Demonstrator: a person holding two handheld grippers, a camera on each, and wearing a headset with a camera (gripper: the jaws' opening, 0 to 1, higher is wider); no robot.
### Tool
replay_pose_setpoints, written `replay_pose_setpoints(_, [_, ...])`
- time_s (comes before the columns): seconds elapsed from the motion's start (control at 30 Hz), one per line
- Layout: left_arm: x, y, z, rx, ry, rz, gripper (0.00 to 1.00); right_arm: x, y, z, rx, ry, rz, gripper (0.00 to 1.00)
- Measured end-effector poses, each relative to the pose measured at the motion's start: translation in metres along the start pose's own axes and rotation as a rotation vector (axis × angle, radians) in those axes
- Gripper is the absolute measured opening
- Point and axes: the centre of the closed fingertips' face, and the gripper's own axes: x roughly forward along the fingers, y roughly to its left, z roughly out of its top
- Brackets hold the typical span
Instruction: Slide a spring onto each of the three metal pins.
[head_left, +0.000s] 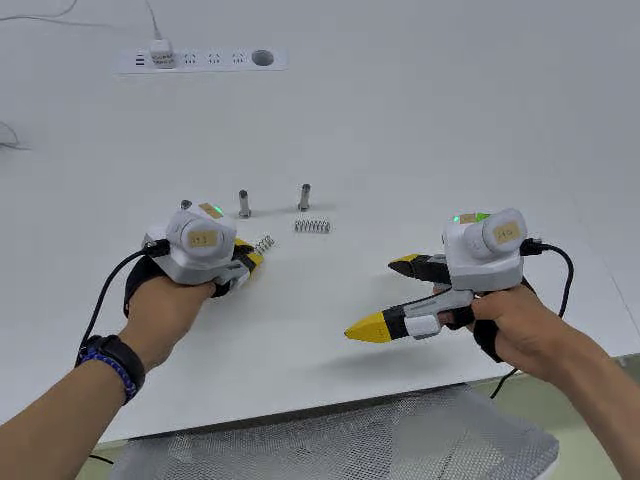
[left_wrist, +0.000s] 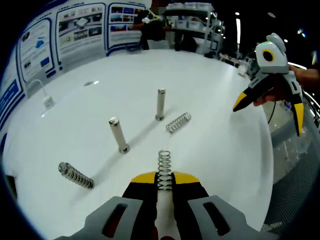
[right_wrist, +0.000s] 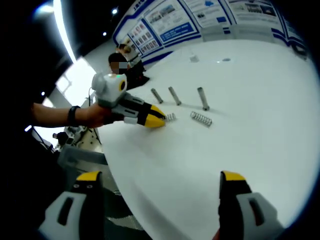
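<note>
Three metal pins stand on the white table (head_left: 400, 130). The left pin (left_wrist: 75, 175) wears a spring; the middle pin (left_wrist: 118, 134) and right pin (left_wrist: 160, 104) are bare. In the head view they are the left pin (head_left: 186, 205), half hidden behind my left gripper, the middle pin (head_left: 244, 203) and the right pin (head_left: 304, 196). A loose spring (head_left: 312, 226) (left_wrist: 178, 122) (right_wrist: 201, 118) lies by the right pin. My left gripper (head_left: 245, 262) (left_wrist: 164, 177) is shut on another spring (head_left: 265, 243) (left_wrist: 163, 165), which points toward the pins. My right gripper (head_left: 385, 295) (right_wrist: 160, 176) hovers open and empty to the right.
A white power strip (head_left: 200, 60) lies at the table's far edge. A grey mesh chair seat (head_left: 350, 440) sits below the near edge. Beyond the table are posters (left_wrist: 80, 25) and a seated person (right_wrist: 125, 67).
</note>
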Motion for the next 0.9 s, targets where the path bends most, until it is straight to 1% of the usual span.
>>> replay_pose_setpoints(0.1, [-0.007,0.003,-0.002,-0.029,-0.013,0.007,0.10,0.001,0.002,0.002,-0.002,-0.004,0.003,0.99])
replay_pose_setpoints(0.23, [-0.014,0.003,-0.005,-0.040,-0.017,0.012,0.10,0.003,0.006,0.004,-0.006,-0.005,0.012,0.99])
replay_pose_setpoints(0.43, [-0.026,0.004,-0.011,-0.052,-0.022,0.021,0.10,0.007,0.014,0.005,-0.049,0.010,0.024,0.99])
replay_pose_setpoints(0.57, [-0.035,0.006,-0.014,-0.061,-0.030,0.029,0.10,0.009,0.016,0.007,-0.052,0.009,0.027,0.99])
replay_pose_setpoints(0.77, [-0.048,0.009,-0.018,-0.074,-0.041,0.043,0.10,0.015,0.022,0.011,-0.067,0.012,0.036,0.99])
replay_pose_setpoints(0.8, [-0.049,0.012,-0.020,-0.081,-0.043,0.046,0.10,0.016,0.023,0.011,-0.068,0.013,0.038,0.99])
replay_pose_setpoints(0.9, [-0.055,0.014,-0.024,-0.088,-0.045,0.052,0.10,0.020,0.026,0.013,-0.076,0.017,0.044,0.99])
